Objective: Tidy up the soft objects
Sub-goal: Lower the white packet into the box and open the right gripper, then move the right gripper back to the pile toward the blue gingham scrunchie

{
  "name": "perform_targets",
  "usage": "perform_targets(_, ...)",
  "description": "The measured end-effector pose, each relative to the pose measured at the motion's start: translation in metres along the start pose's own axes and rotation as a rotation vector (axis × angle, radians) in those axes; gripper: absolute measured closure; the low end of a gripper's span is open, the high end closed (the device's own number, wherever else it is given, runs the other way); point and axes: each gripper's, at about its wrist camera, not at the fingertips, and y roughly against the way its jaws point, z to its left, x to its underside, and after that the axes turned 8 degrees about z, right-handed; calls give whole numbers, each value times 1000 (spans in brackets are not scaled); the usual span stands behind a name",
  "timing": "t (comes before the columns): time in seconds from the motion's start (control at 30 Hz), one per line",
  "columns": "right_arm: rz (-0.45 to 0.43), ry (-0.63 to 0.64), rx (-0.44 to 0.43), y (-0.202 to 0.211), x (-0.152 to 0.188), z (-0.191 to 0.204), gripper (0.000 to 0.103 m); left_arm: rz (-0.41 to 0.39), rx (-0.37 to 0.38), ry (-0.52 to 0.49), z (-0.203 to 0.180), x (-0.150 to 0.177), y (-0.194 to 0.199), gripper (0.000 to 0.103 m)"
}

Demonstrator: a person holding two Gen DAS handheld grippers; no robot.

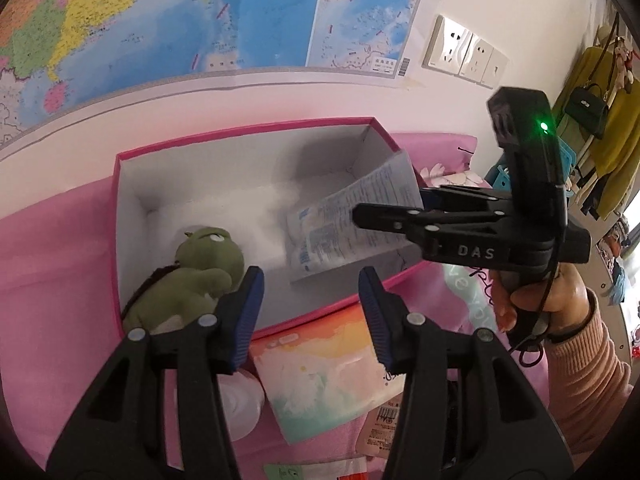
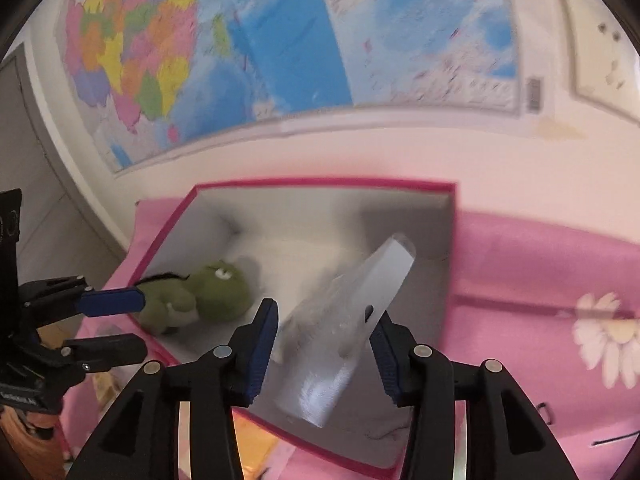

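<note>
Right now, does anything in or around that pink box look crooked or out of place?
Yes: the white printed packet is askew, tilted over the pink box instead of lying flat, one end at the open right gripper. The green plush turtle sits slumped in the box's corner.

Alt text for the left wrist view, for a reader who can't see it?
The right gripper hovers over an open pink box, a white printed packet tilted beneath its fingers. A green plush turtle lies in the box's left end. The open left gripper fills the foreground above a pastel packet.
</note>
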Motion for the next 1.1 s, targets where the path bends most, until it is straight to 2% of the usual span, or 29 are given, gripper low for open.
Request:
perform_targets(0.07,13,-10,-38,-6,-1,1,56,0,0,-4,-1,2,1,52)
perform_targets(0.17,1,-37,-13,-3,-5,-1,52,-3,-2,-9,-3,4,2,52)
perform_targets(0.2,-2,-27,16,-1,-6,1,45,-5,-3,-10,-3,5,3,52)
perform_targets(0.23,-4,-2,89,2,-7,5,38,-8,-3,-13,-2,7,3,52)
perform_targets(0.27,-12,31,168,5,-8,11,36,-8,-3,-12,-2,8,3,52)
perform_targets(0.33,-50,95,259,14,-7,20,31,-6,-1,-9,-2,9,2,52)
perform_targets(0.4,-72,124,348,19,-9,23,30,-4,5,-7,-3,12,1,52)
perform_targets(0.43,-77,132,362,20,-9,23,30,-2,7,-7,-3,12,0,52)
perform_targets(0.5,-48,136,308,18,-10,20,33,3,10,-8,-4,14,-1,52)
perform_targets(0.53,-26,142,285,12,-9,20,37,4,10,-9,-4,16,0,52)
perform_targets(0.6,18,162,269,1,-6,21,41,5,10,-11,-5,19,1,52)
perform_targets(0.67,66,129,174,-11,-6,16,43,3,8,-10,-5,21,2,52)
perform_targets(0.7,69,117,158,-12,-6,16,43,1,9,-9,-5,23,4,52)
perform_targets(0.83,-6,86,116,9,-1,14,43,-10,20,-12,-4,28,9,52)
perform_targets(0.93,-58,65,128,32,7,7,41,-17,38,-12,-4,29,10,52)
perform_targets(1.1,67,66,122,19,9,4,41,-17,57,-12,-8,31,7,51)
